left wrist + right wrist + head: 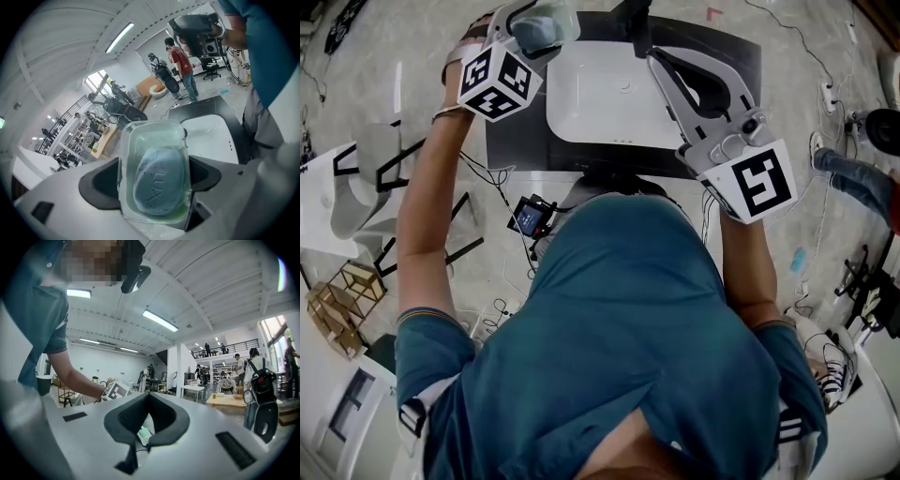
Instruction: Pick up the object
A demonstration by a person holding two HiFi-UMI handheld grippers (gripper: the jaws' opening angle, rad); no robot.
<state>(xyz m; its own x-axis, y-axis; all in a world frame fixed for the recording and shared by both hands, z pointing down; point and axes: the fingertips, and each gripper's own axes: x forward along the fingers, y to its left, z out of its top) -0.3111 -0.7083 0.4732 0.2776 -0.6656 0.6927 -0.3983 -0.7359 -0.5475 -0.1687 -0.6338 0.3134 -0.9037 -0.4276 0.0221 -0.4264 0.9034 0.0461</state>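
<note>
The left gripper (539, 30) is gripping a clear plastic box (152, 133), its jaws standing wide and pressing on the box's two long sides. A blue bar of soap (157, 180) is lying inside the box, stamped letters showing on its upper face. In the head view the box is hanging in the air just beyond the far left corner of a white basin (591, 103), clear of both the basin and the dark tabletop (511, 150) under it. The right gripper (656, 61) is reaching over the basin's right side with its jaw tips meeting and nothing clamped between them. The person in a teal shirt (619, 319) is leaning over both tools.
</note>
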